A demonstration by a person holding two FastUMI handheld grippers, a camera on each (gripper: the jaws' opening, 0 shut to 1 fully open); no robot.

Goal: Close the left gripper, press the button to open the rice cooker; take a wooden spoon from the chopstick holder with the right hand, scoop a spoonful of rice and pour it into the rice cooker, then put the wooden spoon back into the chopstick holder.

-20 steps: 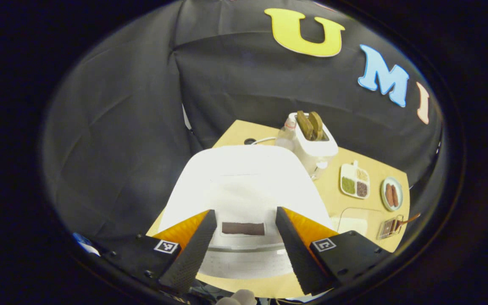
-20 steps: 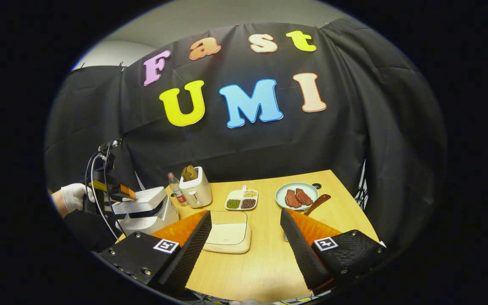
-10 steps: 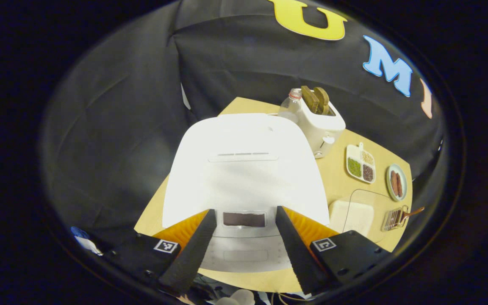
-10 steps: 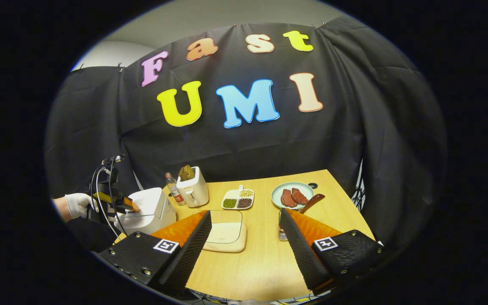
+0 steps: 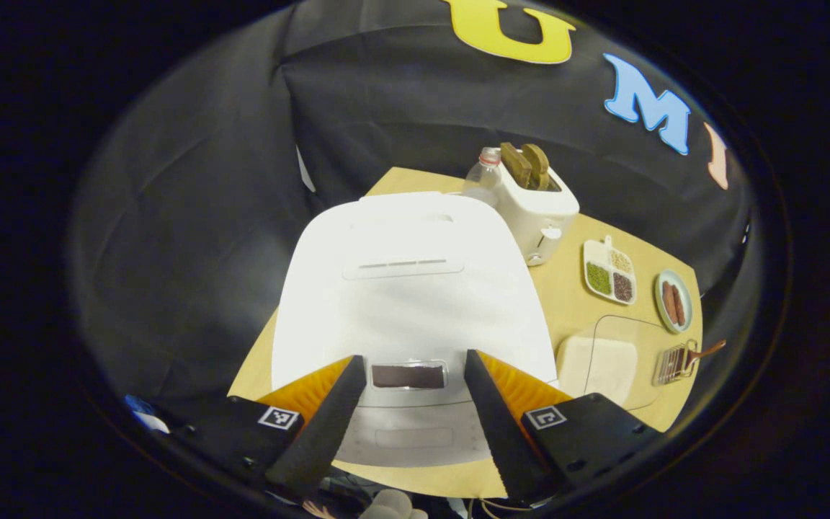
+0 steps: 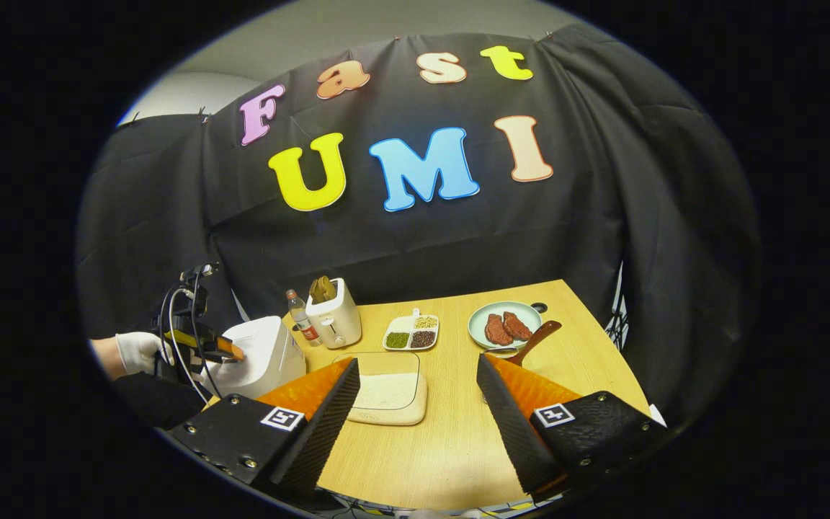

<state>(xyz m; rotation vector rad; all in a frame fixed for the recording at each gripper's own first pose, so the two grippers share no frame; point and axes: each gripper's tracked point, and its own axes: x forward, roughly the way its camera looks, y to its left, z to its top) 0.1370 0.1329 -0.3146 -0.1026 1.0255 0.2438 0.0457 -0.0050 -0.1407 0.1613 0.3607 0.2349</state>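
Rice cooker (image 5: 415,303) at table's left, lid down flat; spoon (image 6: 534,340) standing in holder (image 5: 674,362) on the right. Fits lid awaiting the button press or shut again after the scoop. If pressing: shut fingers, come down square on latch panel (image 5: 409,375). Left gripper (image 5: 408,414) wide open over cooker front, empty. Right gripper (image 6: 418,414) wide open, empty, above table (image 6: 451,447).

No legible text anywhere; rice cooker (image 5: 415,303) display dark, bottle (image 6: 302,326) label too small.
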